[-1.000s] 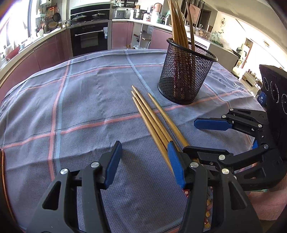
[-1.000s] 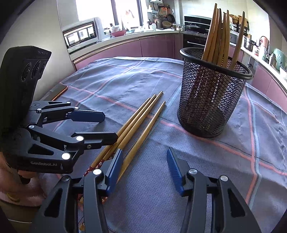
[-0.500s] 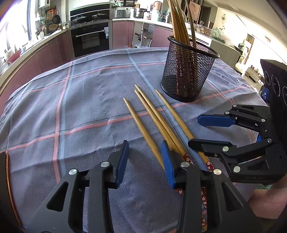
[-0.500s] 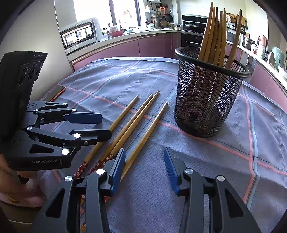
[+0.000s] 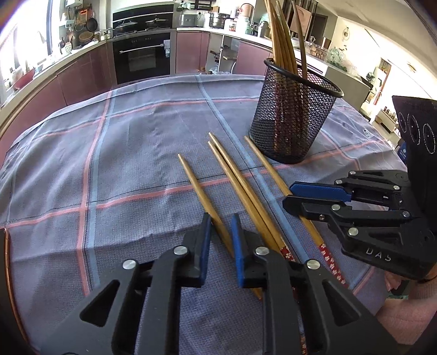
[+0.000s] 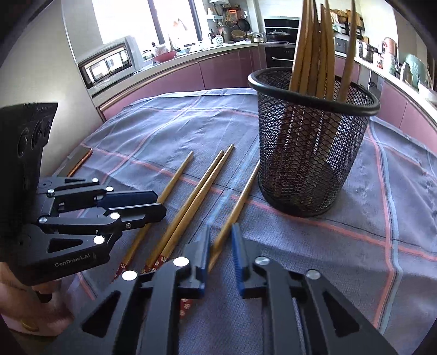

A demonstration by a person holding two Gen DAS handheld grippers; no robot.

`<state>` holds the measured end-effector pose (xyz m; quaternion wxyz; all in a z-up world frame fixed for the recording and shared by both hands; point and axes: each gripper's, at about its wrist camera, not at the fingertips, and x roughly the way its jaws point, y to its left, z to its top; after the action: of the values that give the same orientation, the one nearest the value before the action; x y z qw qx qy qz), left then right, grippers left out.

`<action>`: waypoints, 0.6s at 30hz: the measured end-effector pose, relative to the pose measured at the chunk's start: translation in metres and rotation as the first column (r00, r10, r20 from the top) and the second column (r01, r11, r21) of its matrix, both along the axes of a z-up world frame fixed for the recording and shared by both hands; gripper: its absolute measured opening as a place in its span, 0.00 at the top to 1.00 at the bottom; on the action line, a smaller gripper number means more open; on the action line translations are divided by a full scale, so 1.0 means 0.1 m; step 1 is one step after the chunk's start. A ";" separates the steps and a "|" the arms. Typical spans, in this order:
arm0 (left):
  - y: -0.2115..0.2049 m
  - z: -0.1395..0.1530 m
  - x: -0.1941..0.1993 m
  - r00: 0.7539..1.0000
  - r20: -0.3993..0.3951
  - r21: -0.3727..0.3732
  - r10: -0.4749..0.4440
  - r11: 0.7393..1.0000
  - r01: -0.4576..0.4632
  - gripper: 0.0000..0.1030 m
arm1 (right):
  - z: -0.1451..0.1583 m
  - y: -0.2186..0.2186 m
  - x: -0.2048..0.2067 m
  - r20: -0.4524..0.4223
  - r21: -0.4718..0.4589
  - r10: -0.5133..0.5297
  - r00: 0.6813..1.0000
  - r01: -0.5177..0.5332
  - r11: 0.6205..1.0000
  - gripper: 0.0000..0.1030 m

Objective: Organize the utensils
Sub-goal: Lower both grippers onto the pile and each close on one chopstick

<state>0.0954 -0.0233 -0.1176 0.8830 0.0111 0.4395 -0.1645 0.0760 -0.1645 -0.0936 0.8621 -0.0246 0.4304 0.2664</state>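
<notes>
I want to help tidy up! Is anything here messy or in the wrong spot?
Four chopsticks lie loose on the cloth beside the mesh cup, fanned apart instead of lined up, while the other chopsticks stand inside it. Nothing looks spilled or broken.

This is a home kitchen. Mauve-fronted cabinets curve around the room under a pale worktop. A black built-in oven sits in the run of cabinets, with lidded pans on the hob above it. Pots, jars and a kettle crowd the counter further along, and utensils hang on the wall by a bright window. A countertop oven stands at the worktop's end. In the middle is a table spread with a grey-blue checked cloth, where a black mesh holder keeps wooden chopsticks upright.
</notes>
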 end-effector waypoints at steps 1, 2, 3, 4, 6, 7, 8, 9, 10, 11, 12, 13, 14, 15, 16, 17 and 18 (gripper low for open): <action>0.00 0.00 0.00 1.000 -0.001 -0.005 0.005 1.000 -0.005 0.86 | 0.00 -0.01 0.01 -0.005 0.010 -0.003 1.000 0.003 1.000 0.91; 0.01 0.00 0.00 1.000 -0.001 -0.010 0.010 1.000 -0.010 0.87 | 0.00 -0.04 0.01 -0.012 0.022 -0.007 1.000 0.008 1.000 0.91; 0.02 0.00 0.00 1.000 -0.003 -0.015 0.014 1.000 -0.014 0.88 | -0.01 -0.06 0.01 -0.017 0.032 -0.012 1.000 0.013 0.999 0.93; 0.02 0.00 0.00 1.000 -0.003 -0.022 0.020 1.000 -0.020 0.90 | -0.01 -0.08 0.02 -0.022 0.042 -0.020 1.000 0.020 0.999 0.94; 0.05 0.01 0.00 0.999 -0.002 -0.035 0.032 0.999 -0.032 0.92 | 0.00 -0.11 0.01 -0.024 0.055 -0.030 0.999 0.031 0.998 0.94; 0.06 0.01 0.00 0.999 -0.001 -0.039 0.036 0.999 -0.036 0.93 | 0.01 -0.12 0.01 -0.025 0.062 -0.032 0.999 0.033 0.998 0.94; 0.06 0.02 0.00 0.999 0.000 -0.041 0.036 0.998 -0.036 0.93 | 0.02 -0.13 0.01 -0.023 0.070 -0.034 0.999 0.036 0.997 0.94; 0.07 0.03 -0.01 0.999 0.002 -0.045 0.037 0.998 -0.037 0.93 | 0.03 -0.14 0.01 -0.019 0.076 -0.034 0.999 0.035 0.997 0.94; 0.07 0.04 -0.02 0.999 0.006 -0.049 0.034 0.998 -0.034 0.93 | 0.05 -0.14 0.00 -0.015 0.083 -0.030 0.999 0.031 0.996 0.94; 0.07 0.06 -0.03 0.999 0.011 -0.052 0.030 0.998 -0.029 0.93 | 0.06 -0.14 -0.01 -0.010 0.089 -0.026 1.000 0.027 0.996 0.94; 0.07 0.07 -0.05 1.000 0.017 -0.055 0.023 0.998 -0.022 0.93 | 0.08 -0.13 -0.02 -0.004 0.092 -0.021 1.000 0.021 0.996 0.94; 0.06 0.09 -0.06 1.000 0.020 -0.057 0.015 0.998 -0.014 0.93 | 0.11 -0.12 -0.04 0.003 0.097 -0.008 1.000 0.008 0.995 0.94; 0.06 0.09 -0.07 1.000 0.021 -0.058 0.009 0.998 -0.007 0.93 | 0.12 -0.13 -0.05 0.006 0.100 0.002 1.000 -0.003 0.995 0.94; 0.05 0.09 -0.07 1.000 0.020 -0.058 0.002 0.998 -0.001 0.93 | 0.13 -0.11 -0.06 0.007 0.098 0.015 1.000 -0.016 0.995 0.94; 0.04 0.09 -0.08 1.000 0.018 -0.057 -0.002 0.998 0.003 0.93 | 0.13 -0.08 -0.07 0.007 0.093 0.027 1.000 -0.027 0.995 0.94; 0.03 0.09 -0.08 1.000 0.015 -0.055 -0.005 0.998 0.006 0.93 | 0.12 -0.06 -0.07 0.006 0.086 0.038 0.999 -0.038 0.996 0.94; 0.03 0.08 -0.07 1.000 0.012 -0.055 -0.009 0.998 0.010 0.93 | 0.11 -0.03 -0.07 0.001 0.082 0.046 0.999 -0.046 0.996 0.94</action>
<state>0.0881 -0.0207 -0.1094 0.8848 -0.0103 0.4295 -0.1806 0.0691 -0.1676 -0.0825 0.8559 0.0010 0.4187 0.3035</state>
